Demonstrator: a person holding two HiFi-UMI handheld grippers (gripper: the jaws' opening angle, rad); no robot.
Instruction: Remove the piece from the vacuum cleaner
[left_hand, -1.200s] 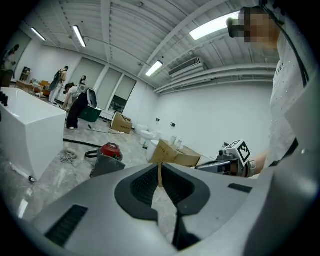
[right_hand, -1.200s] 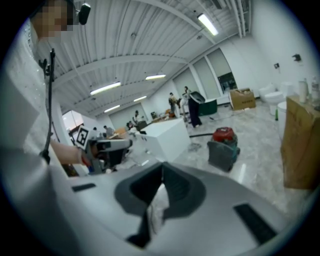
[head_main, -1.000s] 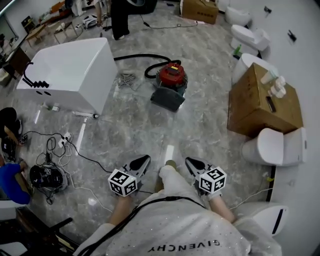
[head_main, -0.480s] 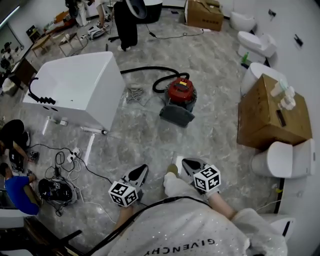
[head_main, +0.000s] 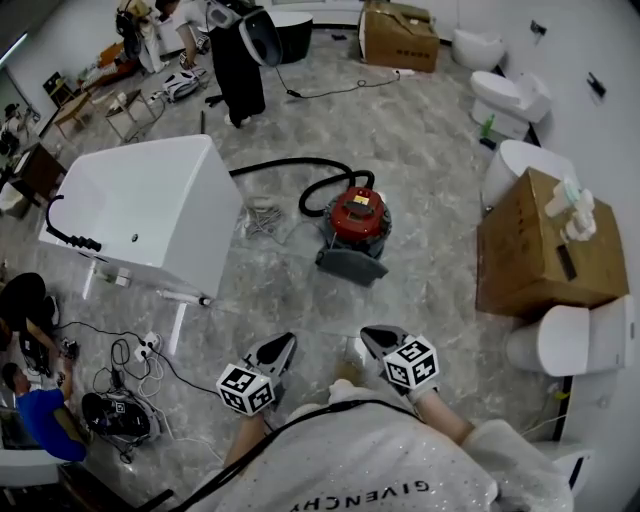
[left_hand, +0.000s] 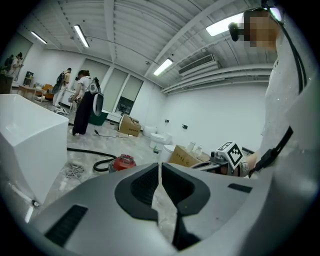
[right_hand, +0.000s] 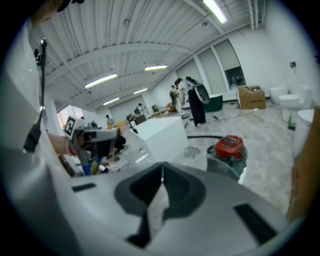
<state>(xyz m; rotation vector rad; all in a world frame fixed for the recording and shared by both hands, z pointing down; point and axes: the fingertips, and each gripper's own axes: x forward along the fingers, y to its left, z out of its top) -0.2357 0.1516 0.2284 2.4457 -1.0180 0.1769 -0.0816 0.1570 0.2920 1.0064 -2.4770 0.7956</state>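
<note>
Near my waist, left gripper (head_main: 286, 343) and right gripper (head_main: 371, 334) both pinched together, nothing between jaws. Well ahead on marbled grey floor (head_main: 430, 130) I see round red vacuum cleaner (head_main: 357, 213), long axis running away from me. Flat dark-grey wedge-shaped piece (head_main: 352, 266) at near end faces me. Black hose (head_main: 282, 161) curls off far side. White boxy tub (head_main: 140, 210) stands left of it.

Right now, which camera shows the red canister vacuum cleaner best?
The head view: the red canister vacuum cleaner shows whole from above, grey piece at its front. The right gripper view shows it side-on, base cut off by the right tool; the left gripper view, small and distant.
</note>
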